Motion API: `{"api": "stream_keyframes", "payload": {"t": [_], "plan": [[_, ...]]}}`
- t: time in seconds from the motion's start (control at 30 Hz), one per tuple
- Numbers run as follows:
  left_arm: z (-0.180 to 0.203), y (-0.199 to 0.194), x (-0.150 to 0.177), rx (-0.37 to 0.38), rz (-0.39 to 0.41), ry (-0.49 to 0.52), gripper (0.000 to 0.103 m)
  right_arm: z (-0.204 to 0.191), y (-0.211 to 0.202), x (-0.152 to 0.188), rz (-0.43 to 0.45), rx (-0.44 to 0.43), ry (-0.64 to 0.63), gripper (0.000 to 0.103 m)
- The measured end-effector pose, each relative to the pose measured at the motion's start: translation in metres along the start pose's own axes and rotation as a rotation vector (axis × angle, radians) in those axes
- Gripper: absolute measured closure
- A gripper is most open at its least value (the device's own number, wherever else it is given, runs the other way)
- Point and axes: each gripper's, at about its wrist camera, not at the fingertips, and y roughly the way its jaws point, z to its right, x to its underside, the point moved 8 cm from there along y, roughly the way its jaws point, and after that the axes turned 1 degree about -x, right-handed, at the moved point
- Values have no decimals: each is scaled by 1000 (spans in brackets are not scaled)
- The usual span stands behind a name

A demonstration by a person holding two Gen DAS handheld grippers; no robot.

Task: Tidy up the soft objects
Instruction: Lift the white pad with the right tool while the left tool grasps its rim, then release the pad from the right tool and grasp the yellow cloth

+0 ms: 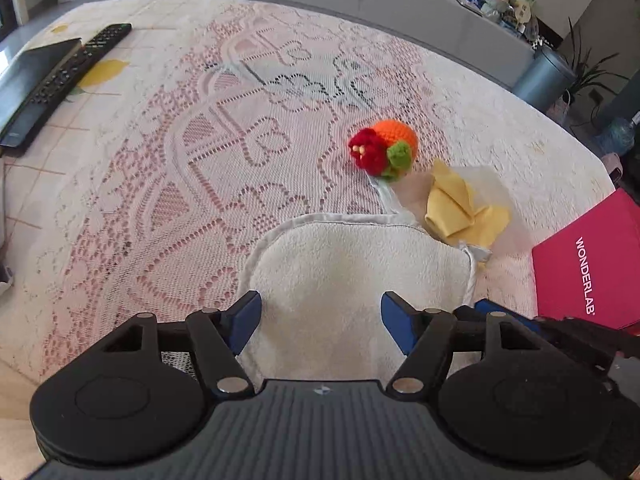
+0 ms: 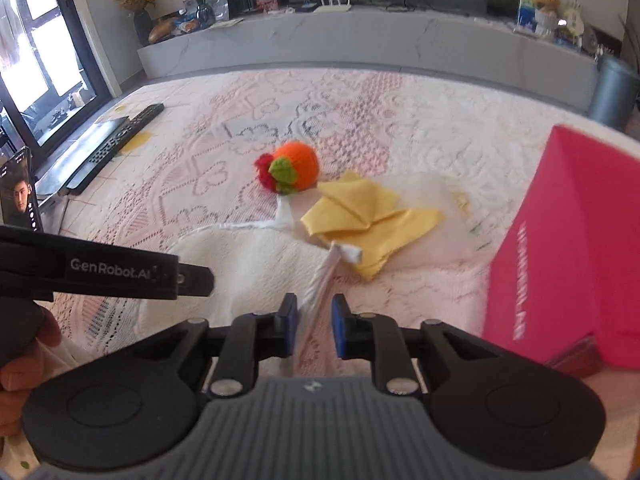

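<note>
A cream terry towel [image 1: 352, 280] lies flat on the lace tablecloth, right in front of my left gripper [image 1: 320, 324], which is open with its blue pads either side of the towel's near part. The towel also shows in the right wrist view [image 2: 248, 268]. My right gripper [image 2: 314, 326] is open at the towel's right edge, with the white edge strip [image 2: 320, 280] running between its pads. A folded yellow cloth [image 1: 460, 208] [image 2: 360, 216] lies on a sheer white cloth [image 2: 440, 216] behind the towel. A crocheted orange fruit with a red flower [image 1: 384, 148] [image 2: 292, 168] sits behind that.
A pink WONDERLAB box [image 1: 588, 268] [image 2: 568, 248] stands at the right. A black remote [image 1: 68, 76] [image 2: 120, 140] and a dark tablet [image 1: 28, 80] lie at the far left. A phone [image 2: 20, 196] stands at the left edge. A grey ledge [image 2: 360, 40] runs behind the table.
</note>
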Motion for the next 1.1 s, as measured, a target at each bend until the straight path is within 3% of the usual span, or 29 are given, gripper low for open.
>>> {"api": "stream_keyframes", "payload": {"t": [0.27,0.47,0.67,0.7,0.83,0.97,1.03,1.1], "plan": [[30,0,8,233,-45,7,31,-6,5,5,-1,-85,33,100],[33,9,4,206,-49,-8,30,-20,7,9,-5,-103,-33,101],[54,15,9,72,-19,175,23,-36,4,14,2,-141,-113,101],[55,15,9,51,-12,187,25,-37,5,14,-1,-135,-121,101],[47,13,7,3,12,178,61,-30,5,14,-13,-134,-79,101],[44,12,4,-16,22,186,73,-26,3,13,-12,-131,-52,98],[44,10,4,-20,31,187,86,-26,2,13,-14,-121,-60,98],[40,7,3,-22,42,164,89,-23,0,13,-12,-92,-61,97]]}}
